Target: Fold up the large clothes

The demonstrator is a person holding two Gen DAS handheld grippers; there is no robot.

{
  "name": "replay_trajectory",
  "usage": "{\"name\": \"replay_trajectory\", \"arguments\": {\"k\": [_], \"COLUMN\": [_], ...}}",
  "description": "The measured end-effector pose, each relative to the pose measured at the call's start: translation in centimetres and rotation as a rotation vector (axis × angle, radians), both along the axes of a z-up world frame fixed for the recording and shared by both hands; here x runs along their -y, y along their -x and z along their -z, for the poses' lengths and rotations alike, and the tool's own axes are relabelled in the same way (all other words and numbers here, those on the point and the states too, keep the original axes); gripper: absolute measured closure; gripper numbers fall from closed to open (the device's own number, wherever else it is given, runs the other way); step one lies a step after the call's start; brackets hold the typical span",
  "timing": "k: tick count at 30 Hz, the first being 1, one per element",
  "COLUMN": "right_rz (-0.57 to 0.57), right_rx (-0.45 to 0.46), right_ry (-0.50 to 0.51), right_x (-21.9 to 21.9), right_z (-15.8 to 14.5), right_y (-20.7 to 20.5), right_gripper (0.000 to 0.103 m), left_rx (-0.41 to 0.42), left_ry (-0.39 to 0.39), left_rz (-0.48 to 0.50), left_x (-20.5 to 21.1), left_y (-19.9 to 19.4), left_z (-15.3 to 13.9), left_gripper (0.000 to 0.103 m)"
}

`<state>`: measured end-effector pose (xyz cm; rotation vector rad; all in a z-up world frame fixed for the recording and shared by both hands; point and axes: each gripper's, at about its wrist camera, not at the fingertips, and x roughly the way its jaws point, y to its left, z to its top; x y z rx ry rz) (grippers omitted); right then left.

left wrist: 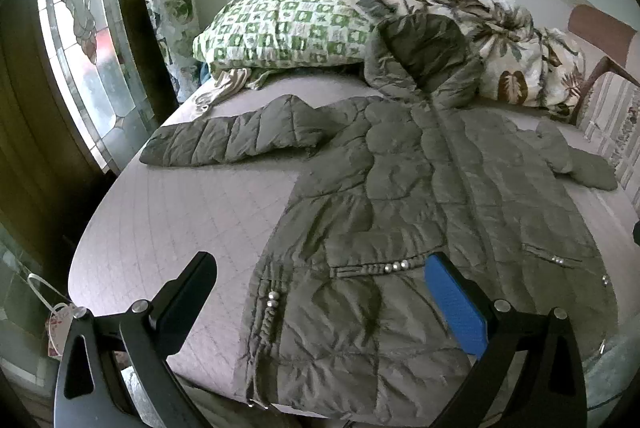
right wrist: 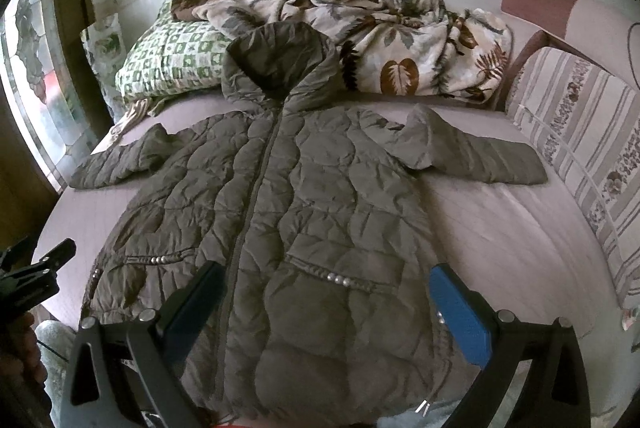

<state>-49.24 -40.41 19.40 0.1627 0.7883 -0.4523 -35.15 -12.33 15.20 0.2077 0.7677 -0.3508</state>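
An olive-green quilted hooded jacket (left wrist: 420, 212) lies spread face up on the bed, zipped, sleeves out to both sides, hood toward the pillows; it also shows in the right wrist view (right wrist: 296, 212). My left gripper (left wrist: 320, 268) is open and empty, hovering above the jacket's lower left part near the pocket. My right gripper (right wrist: 326, 280) is open and empty, above the jacket's lower right part near its hem. The left gripper also shows at the left edge of the right wrist view (right wrist: 44, 264).
The bed has a pale pink quilted cover (left wrist: 180, 212). A green checked pillow (left wrist: 280, 28) and a crumpled leaf-print blanket (right wrist: 400, 44) lie at the head. A striped cushion (right wrist: 580, 156) lines the right side. A stained-glass window (left wrist: 80, 40) is on the left.
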Motion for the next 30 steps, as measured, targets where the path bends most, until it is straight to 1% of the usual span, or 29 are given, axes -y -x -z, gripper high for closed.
{"name": "replay_trajectory", "arguments": {"k": [5,13,16,20,23,24,25,28,30], "right_rz": [-0.025,-0.087,-0.110,-0.136,-0.156,-0.163,-0.169,-0.177,-0.180], "right_rx": [0.007,0.014,0.002,-0.011,-0.023,-0.024,-0.029,-0.043,-0.050], "right_ry": [-0.024,-0.017,-0.019,-0.021,-0.017,-0.016,-0.014,-0.008,-0.011], "right_x": [-0.5,-1.9,-2.2,-2.5,-2.6,-2.6,-2.7,-2.7,-2.6], "right_z": [0.0,0.0,0.2,0.7,1.3,1.5,1.7,2.3,2.6], "right_y": [-1.5,-4.3,-5.4,-7.0,-8.4,-8.9,-9.4,-10.5,-11.1], "right_gripper": [0.000,0.000,0.000,0.000,0.000,0.000,0.000,0.000,0.000], "left_rx": [-0.009,-0.013,-0.015,-0.058,-0.142,-0.163,-0.187,-0.201,-0.210], "left_ry": [0.001,-0.016,-0.024,-0.008,0.019,0.015,0.004,-0.021,-0.017], "left_rz": [-0.034,-0.093,-0.109,-0.130,-0.180,-0.202,-0.238,-0.318,-0.360], "left_x": [-0.9,-2.4,-2.9,-3.9,-5.9,-6.4,-7.4,-9.7,-11.3], "left_y": [-1.8,-4.3,-5.2,-7.6,-11.6,-12.9,-15.0,-19.8,-22.6], "left_z": [0.2,0.8,1.3,2.2,3.6,4.0,4.7,6.1,6.9], "left_gripper": [0.000,0.000,0.000,0.000,0.000,0.000,0.000,0.000,0.000]}}
